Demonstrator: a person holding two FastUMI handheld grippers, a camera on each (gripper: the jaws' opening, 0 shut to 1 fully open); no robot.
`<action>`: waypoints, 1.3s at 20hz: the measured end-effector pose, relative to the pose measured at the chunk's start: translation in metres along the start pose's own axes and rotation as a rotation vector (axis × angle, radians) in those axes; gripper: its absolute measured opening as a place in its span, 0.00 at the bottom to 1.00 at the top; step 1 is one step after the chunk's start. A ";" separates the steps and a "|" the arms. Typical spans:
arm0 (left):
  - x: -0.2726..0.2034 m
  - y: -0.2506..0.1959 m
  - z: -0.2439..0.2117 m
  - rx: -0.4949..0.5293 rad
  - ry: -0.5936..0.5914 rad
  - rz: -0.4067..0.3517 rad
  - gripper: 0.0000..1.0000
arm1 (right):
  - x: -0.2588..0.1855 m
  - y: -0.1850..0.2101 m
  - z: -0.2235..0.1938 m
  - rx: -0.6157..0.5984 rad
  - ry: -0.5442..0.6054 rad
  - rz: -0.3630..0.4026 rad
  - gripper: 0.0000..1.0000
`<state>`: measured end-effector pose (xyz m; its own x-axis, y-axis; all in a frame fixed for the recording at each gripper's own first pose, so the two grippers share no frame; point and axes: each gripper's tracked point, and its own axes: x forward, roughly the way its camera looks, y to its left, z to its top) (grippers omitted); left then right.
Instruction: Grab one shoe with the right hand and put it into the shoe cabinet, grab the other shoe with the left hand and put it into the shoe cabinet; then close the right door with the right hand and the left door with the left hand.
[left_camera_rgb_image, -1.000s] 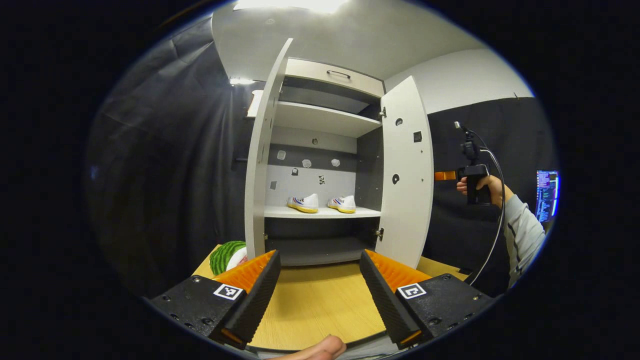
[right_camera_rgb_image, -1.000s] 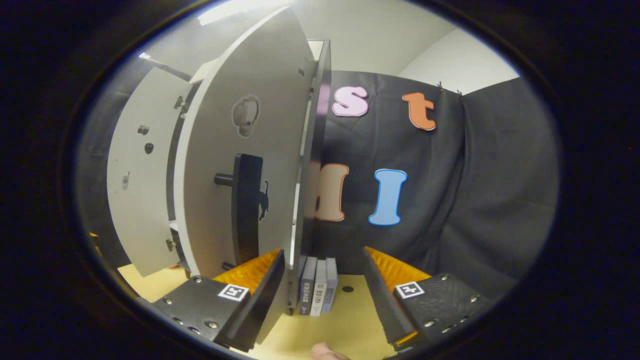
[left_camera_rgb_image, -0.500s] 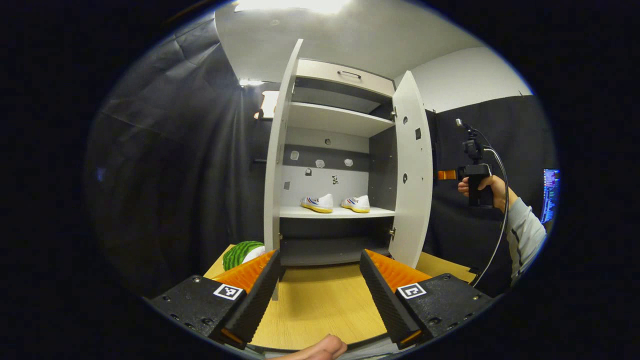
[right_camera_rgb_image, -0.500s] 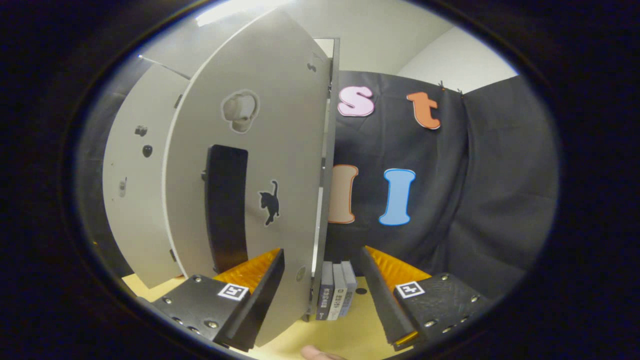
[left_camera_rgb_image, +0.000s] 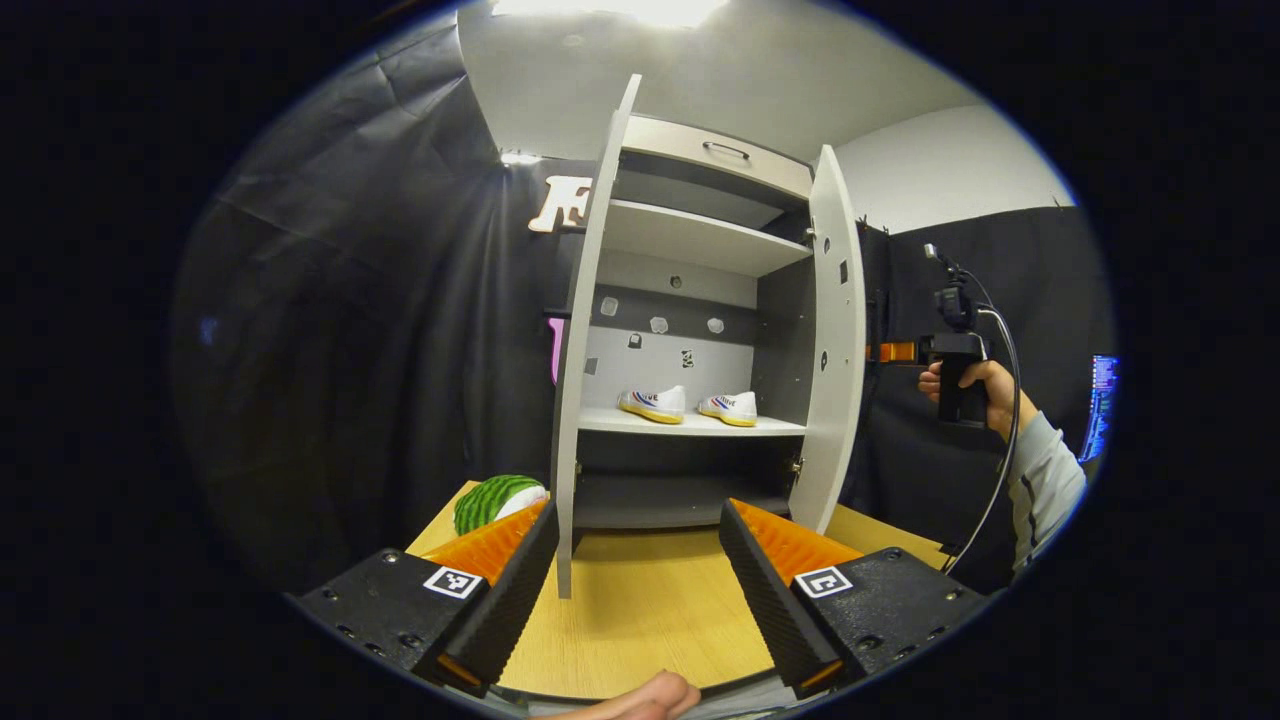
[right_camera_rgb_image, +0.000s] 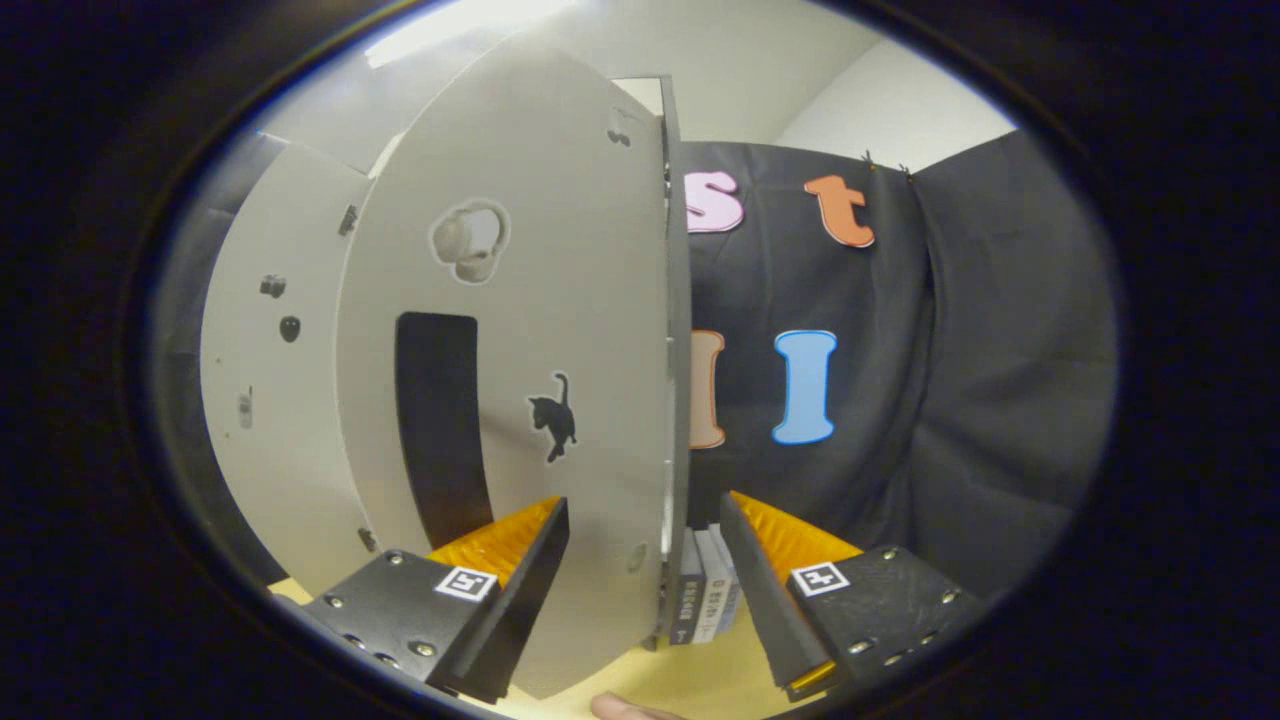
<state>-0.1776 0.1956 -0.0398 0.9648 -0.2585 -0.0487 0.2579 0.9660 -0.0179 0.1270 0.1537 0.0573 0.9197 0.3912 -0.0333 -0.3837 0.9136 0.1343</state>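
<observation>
Already, in the left gripper view, both shoes (left_camera_rgb_image: 688, 404) sit on the middle shelf of the shoe cabinet (left_camera_rgb_image: 690, 330), toward its right end; left gripper (left_camera_rgb_image: 637, 560) hangs released over the bench's near edge, off the left door (left_camera_rgb_image: 590, 330). In the right gripper view, right gripper (right_camera_rgb_image: 645, 560) is splayed, holding nothing, just behind the right door (right_camera_rgb_image: 560, 380); best push flat beside the handle (right_camera_rgb_image: 440, 420), steady, until the free edge seats.

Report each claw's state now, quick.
Left claw: open, holding nothing.
Right claw: open, holding nothing, close against the right door.
</observation>
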 end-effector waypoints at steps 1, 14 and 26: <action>0.001 0.001 0.000 0.002 0.001 0.004 0.98 | 0.003 0.013 0.001 0.003 -0.008 0.033 0.92; 0.008 0.075 0.023 -0.023 -0.017 0.150 0.98 | -0.055 0.082 -0.007 -0.025 -0.048 0.096 0.98; 0.061 0.165 0.136 0.074 -0.158 0.299 0.95 | -0.110 0.099 -0.037 -0.040 -0.060 0.207 0.98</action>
<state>-0.0694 0.3399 0.0901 0.9928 0.0343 0.1145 -0.0399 0.9981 0.0467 -0.0158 0.2054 0.0381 0.8237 0.5648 0.0498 -0.5669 0.8186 0.0925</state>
